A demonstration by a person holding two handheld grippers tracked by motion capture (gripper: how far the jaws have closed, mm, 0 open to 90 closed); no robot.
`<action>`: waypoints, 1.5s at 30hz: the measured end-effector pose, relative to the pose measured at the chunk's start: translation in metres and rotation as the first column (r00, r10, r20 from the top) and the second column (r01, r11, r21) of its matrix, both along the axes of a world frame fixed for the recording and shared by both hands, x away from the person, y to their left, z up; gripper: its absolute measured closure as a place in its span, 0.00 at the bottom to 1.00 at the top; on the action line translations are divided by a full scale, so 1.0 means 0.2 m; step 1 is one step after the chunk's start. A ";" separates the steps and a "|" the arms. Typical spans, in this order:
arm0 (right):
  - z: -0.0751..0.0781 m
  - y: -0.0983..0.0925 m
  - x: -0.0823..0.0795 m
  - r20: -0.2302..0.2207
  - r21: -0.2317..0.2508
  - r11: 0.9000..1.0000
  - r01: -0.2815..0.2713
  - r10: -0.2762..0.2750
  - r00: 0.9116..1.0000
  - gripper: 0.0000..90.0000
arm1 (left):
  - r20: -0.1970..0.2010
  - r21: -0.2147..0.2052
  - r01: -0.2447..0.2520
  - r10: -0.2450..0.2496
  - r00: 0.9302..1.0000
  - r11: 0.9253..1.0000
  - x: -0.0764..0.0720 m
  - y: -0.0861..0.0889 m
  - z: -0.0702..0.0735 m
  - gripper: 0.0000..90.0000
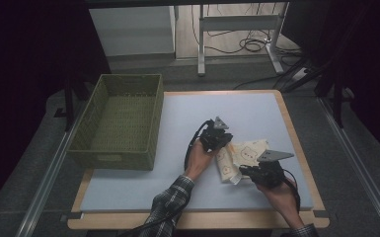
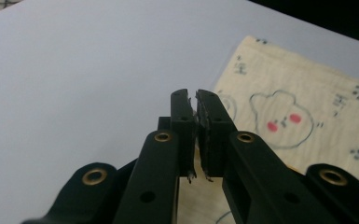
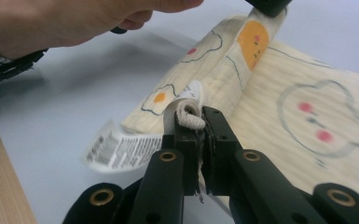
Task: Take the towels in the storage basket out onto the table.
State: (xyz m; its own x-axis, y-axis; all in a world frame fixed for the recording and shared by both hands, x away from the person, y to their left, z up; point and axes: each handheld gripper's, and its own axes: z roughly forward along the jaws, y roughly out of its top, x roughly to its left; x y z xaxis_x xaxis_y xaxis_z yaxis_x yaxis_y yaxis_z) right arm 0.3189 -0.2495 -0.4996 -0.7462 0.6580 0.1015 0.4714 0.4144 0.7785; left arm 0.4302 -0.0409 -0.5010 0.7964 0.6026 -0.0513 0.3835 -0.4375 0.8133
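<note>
Both grippers pinch the cloth (image 1: 247, 153) beside the basket (image 1: 121, 123); the right gripper's (image 3: 196, 122) thin corner hold could slip.

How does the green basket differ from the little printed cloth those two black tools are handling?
The basket is stiff, woven and olive green; the cloth is soft, cream, printed with cartoon animals.

The basket stands untouched at the table's left; the cloth lies folded over, its near edge pinched in the right gripper and its far end under the left gripper.

The cloth carries a white printed label; the basket shows none.

Both rest on the pale blue mat.
</note>
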 end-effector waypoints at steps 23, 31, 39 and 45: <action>0.01 -0.35 -0.02 0.012 -0.003 0.990 0.141 -0.141 0.990 0.95 | 0.003 0.036 0.108 -0.109 0.994 0.993 0.10 -0.42 0.08 0.95; -0.02 -0.40 0.01 0.002 -0.013 0.985 0.171 -0.171 0.985 0.94 | -0.022 0.057 0.107 -0.106 0.994 0.993 0.13 -0.49 0.04 0.95; -0.04 -0.46 0.00 -0.003 -0.039 0.976 0.215 -0.216 0.976 0.77 | -0.015 0.020 0.068 -0.068 0.998 0.998 0.14 -0.50 0.04 0.57; -0.06 -0.53 -0.06 -0.012 -0.083 0.969 0.233 -0.234 0.972 0.68 | -0.003 0.055 0.056 -0.055 0.998 0.997 0.12 -0.43 0.06 0.49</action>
